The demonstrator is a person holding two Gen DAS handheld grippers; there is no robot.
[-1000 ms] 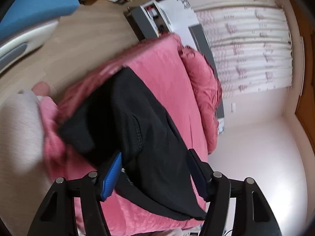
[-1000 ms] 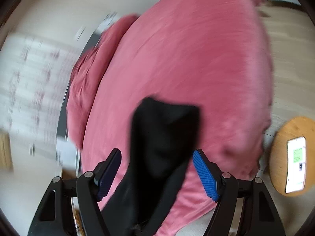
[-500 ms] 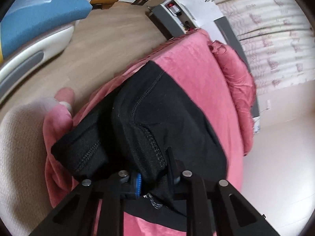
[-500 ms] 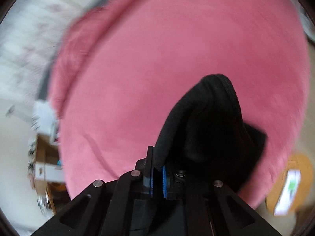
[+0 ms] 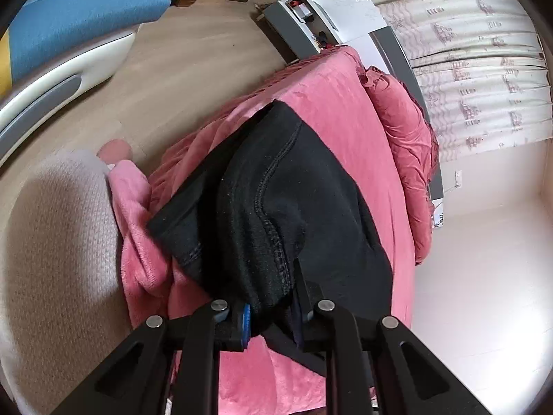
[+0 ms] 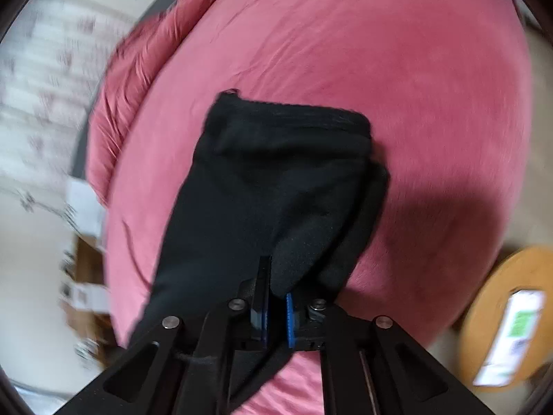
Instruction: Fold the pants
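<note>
Step in hand: fold grasp. Black pants point(image 5: 304, 207) lie on pink bed cover point(image 5: 338, 110). Left tongs point(image 5: 271, 314) clamped on thick seamed bunch of cloth. Right tongs point(image 6: 276, 314) pinching cloth at other end, jaws opening slightly; view blurred, so hold probably still firm.

Next move judged: both ends to be lifted together and carried over, edges kept aligned.

Room: wood floor point(image 5: 193, 52), patterned curtain point(image 5: 477, 69), round wooden stool point(image 6: 501, 314) noted.
</note>
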